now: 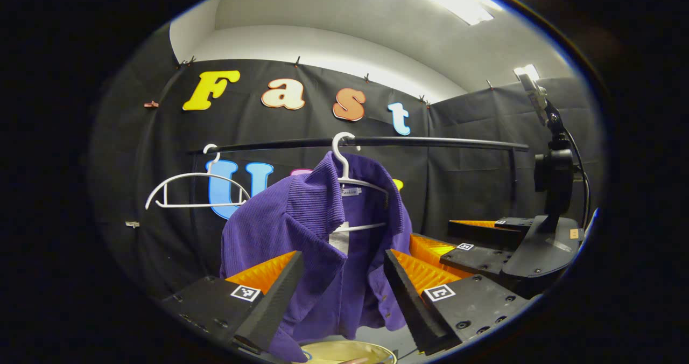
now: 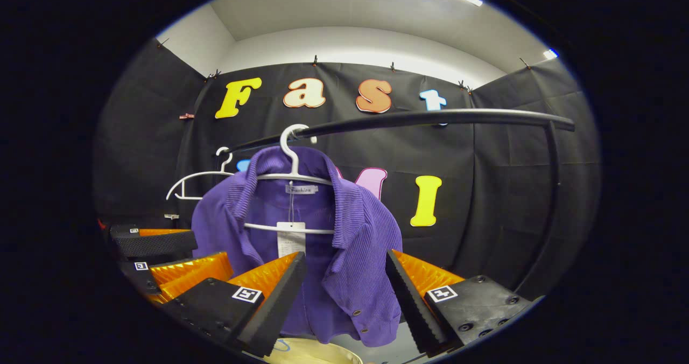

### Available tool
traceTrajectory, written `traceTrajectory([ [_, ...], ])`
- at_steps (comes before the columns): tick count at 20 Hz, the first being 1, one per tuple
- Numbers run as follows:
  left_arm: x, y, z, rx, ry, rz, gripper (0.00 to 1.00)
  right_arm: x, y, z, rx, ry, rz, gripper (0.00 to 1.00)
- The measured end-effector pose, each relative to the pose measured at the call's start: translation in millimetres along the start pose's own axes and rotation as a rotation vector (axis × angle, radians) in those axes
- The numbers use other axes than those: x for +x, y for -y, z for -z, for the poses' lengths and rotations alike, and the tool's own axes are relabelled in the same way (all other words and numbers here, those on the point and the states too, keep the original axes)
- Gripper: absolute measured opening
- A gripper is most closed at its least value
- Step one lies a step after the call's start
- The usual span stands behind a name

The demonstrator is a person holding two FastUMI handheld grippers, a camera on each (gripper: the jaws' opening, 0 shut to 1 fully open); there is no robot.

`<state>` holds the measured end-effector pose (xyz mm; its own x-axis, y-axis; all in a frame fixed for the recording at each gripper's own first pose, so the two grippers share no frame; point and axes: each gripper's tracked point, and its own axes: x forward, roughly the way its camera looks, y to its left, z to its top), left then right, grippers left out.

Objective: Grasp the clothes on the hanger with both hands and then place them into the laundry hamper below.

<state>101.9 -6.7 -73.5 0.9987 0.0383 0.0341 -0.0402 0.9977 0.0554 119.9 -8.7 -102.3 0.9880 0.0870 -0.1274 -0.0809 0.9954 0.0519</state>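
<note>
In the left gripper view the left hand-held gripper (image 1: 342, 294) sits at the bottom centre, its fingers spread wide with the purple shirt (image 1: 317, 229) hanging in the gap between them, touched by neither, as far as can be seen. That spread looks like readiness to close on the front panel. The right hand-held gripper (image 2: 344, 294), at the bottom centre of the right gripper view, is likewise wide apart around the shirt's lower hem, gripping nothing.

The shirt drapes from a white hanger (image 2: 293, 178) hooked on the black rail (image 2: 430, 119) that crosses the upper middle of the frame; its collar is open and a paper tag (image 2: 290, 237) dangles inside. An empty white hanger (image 1: 196, 191) hangs at centre left. The pale hamper rim (image 1: 350, 350) shows at the bottom edge, directly under the shirt, so the garment should drop straight in once lifted free.
</note>
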Motion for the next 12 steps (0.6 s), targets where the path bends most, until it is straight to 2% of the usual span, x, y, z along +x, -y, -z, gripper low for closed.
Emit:
traceTrajectory([
  [5, 34.2, 1.6, 26.1, -0.001, -0.006, -0.139, 0.94, 37.0, -1.4, 23.4, 0.049, -0.031, -0.109, 0.95],
  [8, 45.0, -25.9, 39.1, 0.014, -0.029, -0.289, 0.94, 52.8, -6.9, 33.6, 0.053, -0.044, -0.165, 0.95],
  [12, 63.4, -36.7, 48.5, 0.010, -0.050, -0.368, 0.95, 73.3, -7.5, 42.5, 0.076, -0.060, -0.191, 0.95],
])
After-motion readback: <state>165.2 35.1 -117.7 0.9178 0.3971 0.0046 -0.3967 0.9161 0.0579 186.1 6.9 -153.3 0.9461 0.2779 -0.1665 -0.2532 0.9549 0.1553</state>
